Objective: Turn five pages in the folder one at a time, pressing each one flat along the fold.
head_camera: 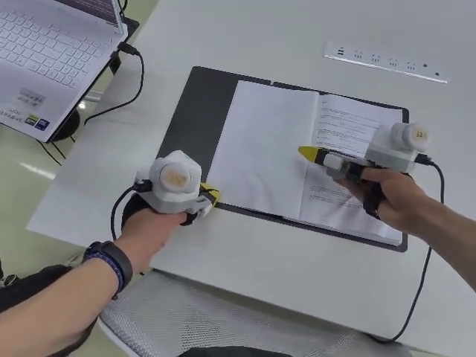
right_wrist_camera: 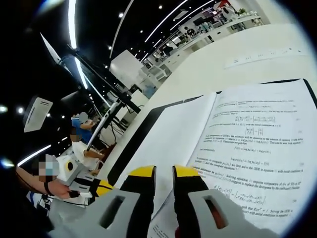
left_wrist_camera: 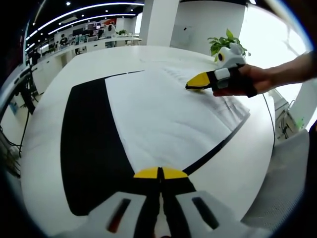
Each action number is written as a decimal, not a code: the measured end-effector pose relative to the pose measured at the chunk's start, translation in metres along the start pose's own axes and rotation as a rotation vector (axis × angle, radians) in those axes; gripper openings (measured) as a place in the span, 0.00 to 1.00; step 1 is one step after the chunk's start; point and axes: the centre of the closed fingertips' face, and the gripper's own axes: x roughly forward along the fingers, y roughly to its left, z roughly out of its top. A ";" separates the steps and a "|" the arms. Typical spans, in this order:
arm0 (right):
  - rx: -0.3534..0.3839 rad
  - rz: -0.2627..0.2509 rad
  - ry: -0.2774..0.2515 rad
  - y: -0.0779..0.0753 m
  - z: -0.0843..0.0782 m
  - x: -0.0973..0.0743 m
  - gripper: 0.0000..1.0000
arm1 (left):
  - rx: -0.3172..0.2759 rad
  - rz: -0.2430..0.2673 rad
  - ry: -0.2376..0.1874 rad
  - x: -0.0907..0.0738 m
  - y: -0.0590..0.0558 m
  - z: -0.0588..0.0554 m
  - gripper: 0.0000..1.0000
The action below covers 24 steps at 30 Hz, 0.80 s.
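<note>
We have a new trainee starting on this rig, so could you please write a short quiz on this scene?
1. The right tool has its tips near: A) the fold of the folder, B) the laptop, C) the power strip?
2. True or false: the left tool rests on the laptop.
3. What covers the folder's right-hand page?
Key: 1 A; 2 false; 3 printed text.
</note>
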 end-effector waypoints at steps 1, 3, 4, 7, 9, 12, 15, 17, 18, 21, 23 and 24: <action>0.005 0.005 -0.006 0.000 0.001 0.002 0.10 | 0.002 0.002 -0.001 0.000 0.000 0.000 0.00; 0.014 0.011 -0.016 -0.001 0.002 0.005 0.08 | 0.005 0.004 0.000 0.000 -0.001 0.000 0.00; 0.012 0.009 -0.017 -0.001 0.002 0.006 0.06 | 0.006 0.004 0.001 0.000 0.000 0.000 0.00; 0.018 -0.005 -0.021 -0.008 0.003 0.008 0.00 | 0.006 0.003 0.002 0.000 -0.001 0.000 0.00; 0.024 0.004 -0.033 -0.009 0.006 0.009 0.00 | 0.004 0.003 0.002 0.000 0.000 0.000 0.00; 0.019 0.002 -0.045 -0.010 0.010 0.010 0.00 | 0.003 0.002 0.001 0.000 -0.001 0.000 0.00; 0.034 0.002 -0.057 -0.012 0.012 0.012 0.00 | 0.005 0.002 0.001 0.001 -0.001 0.000 0.00; 0.041 0.004 -0.061 -0.013 0.012 0.012 0.00 | 0.008 0.002 0.000 0.001 -0.001 0.000 0.00; 0.043 0.005 -0.061 -0.013 0.012 0.012 0.00 | 0.011 0.003 -0.001 0.001 -0.001 0.000 0.00; 0.042 0.010 -0.061 -0.014 0.012 0.012 0.00 | 0.021 0.008 -0.004 0.001 -0.001 0.000 0.00; 0.044 0.013 -0.060 -0.014 0.012 0.012 0.00 | 0.017 0.007 -0.006 0.001 -0.002 0.000 0.00; 0.044 0.013 -0.060 -0.014 0.012 0.012 0.00 | 0.017 0.007 -0.006 0.001 -0.002 0.000 0.00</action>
